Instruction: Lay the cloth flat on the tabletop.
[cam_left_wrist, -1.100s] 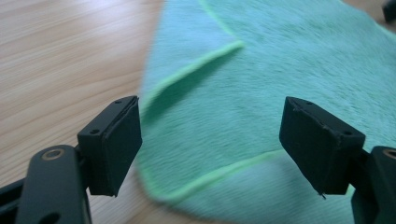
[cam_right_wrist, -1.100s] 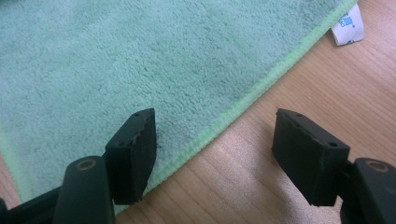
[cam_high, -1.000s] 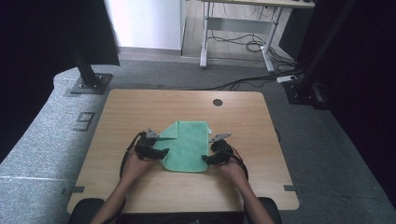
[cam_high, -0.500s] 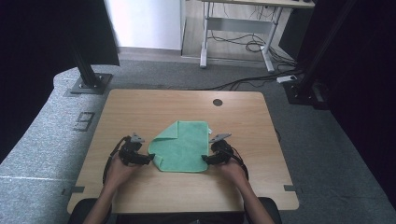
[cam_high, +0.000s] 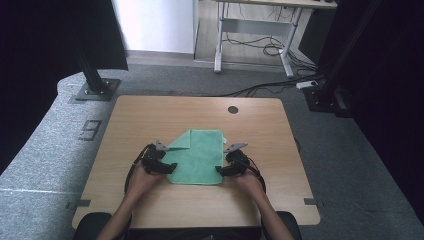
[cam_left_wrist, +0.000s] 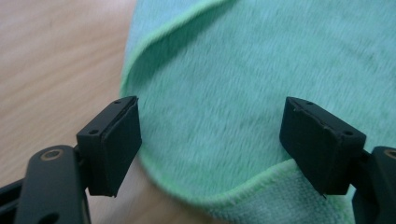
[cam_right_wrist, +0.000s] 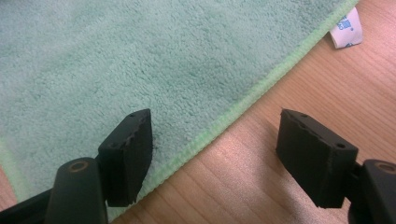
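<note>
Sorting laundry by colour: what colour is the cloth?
Mint green cloth, clearest in the right gripper view.

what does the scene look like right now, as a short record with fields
surface: light wooden table with a round dark hole near its far edge
cloth: green fleecy microfibre cloth, lying on the table, far left corner folded over
label: small white tag at the cloth's edge
left gripper: jaws open, astride the cloth's rounded folded edge, not pinching
right gripper: jaws open, astride the cloth's hemmed edge, one jaw over cloth, one over wood
</note>
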